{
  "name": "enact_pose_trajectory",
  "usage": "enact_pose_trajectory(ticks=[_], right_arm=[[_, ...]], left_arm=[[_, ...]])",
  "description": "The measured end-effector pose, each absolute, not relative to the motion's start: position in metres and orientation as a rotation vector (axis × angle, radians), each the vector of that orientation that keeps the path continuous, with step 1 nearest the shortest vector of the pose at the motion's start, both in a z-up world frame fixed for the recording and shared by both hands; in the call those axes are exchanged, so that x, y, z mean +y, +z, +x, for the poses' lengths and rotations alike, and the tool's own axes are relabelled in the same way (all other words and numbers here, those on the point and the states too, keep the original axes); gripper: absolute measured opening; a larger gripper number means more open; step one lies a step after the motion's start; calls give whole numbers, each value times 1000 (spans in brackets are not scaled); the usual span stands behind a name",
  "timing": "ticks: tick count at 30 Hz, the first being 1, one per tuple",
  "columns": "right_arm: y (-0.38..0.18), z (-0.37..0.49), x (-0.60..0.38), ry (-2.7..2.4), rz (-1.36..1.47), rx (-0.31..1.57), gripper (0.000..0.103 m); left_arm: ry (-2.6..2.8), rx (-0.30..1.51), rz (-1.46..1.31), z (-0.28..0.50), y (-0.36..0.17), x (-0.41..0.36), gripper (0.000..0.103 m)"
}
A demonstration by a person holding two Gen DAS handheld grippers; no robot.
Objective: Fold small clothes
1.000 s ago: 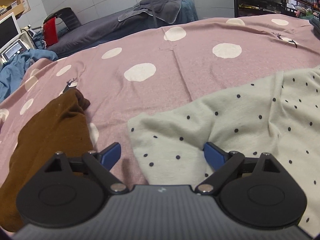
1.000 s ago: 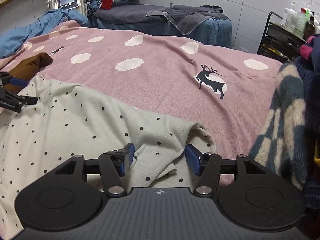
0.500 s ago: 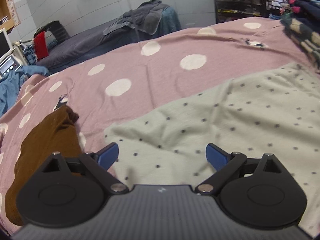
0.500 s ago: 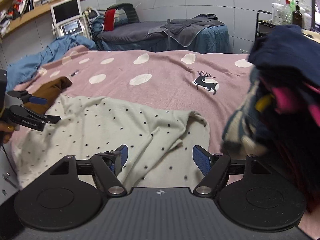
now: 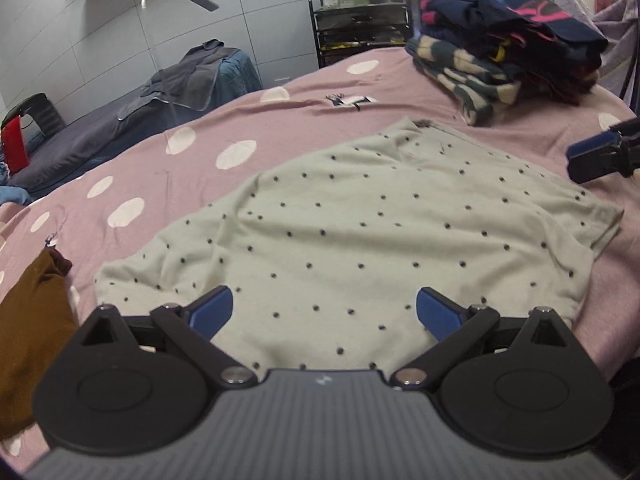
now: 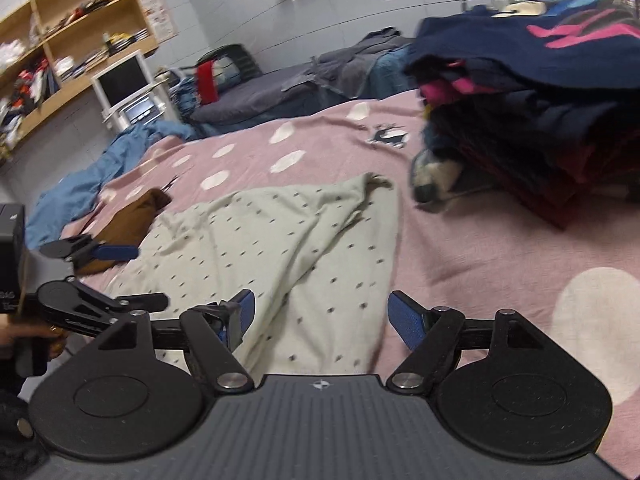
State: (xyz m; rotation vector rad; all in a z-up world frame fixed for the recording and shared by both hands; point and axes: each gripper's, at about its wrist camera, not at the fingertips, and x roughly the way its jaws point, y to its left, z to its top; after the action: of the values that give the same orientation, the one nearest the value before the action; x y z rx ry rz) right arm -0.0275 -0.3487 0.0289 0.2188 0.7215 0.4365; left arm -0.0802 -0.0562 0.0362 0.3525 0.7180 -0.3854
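A pale green garment with dark dots (image 5: 360, 220) lies spread on the pink bedspread (image 5: 200, 140). One flap is folded diagonally across it (image 6: 280, 240). My left gripper (image 5: 324, 308) hovers over its near edge; its jaws are opening and nothing is pressed between the blue pads. In the right wrist view the left gripper (image 6: 128, 278) sits at the garment's left side. My right gripper (image 6: 324, 312) stands open above the garment's near right edge, holding nothing. One of its fingers (image 5: 596, 156) shows at the right of the left wrist view.
A brown garment (image 5: 28, 320) lies to the left of the dotted one. A tall stack of folded clothes (image 6: 540, 100) stands on the bed at the far right. Blue cloth (image 6: 100, 176) hangs off the left edge. Behind are a grey couch (image 5: 160, 96) and wooden shelves (image 6: 72, 40).
Both grippers have drawn back and risen from the garment's corners, their views swinging right. More of the garment and the clothes stack now show. Both pairs of jaws stand a little wider.
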Motion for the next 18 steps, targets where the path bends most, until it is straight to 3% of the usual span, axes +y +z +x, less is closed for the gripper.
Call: enact_pose_trajectory(ticks=[9,13,18], right_arm=[[26,10,-331,384,180,704,103],[20,16,-360,322,314,735,103],[20,-5,-370,298,285,744,103]], left_arm=[[-351,704,207,-85,50,-36,100],[-475,604,290,-109,60,-91,97],[-690,493,505,-143,56,-180,97]])
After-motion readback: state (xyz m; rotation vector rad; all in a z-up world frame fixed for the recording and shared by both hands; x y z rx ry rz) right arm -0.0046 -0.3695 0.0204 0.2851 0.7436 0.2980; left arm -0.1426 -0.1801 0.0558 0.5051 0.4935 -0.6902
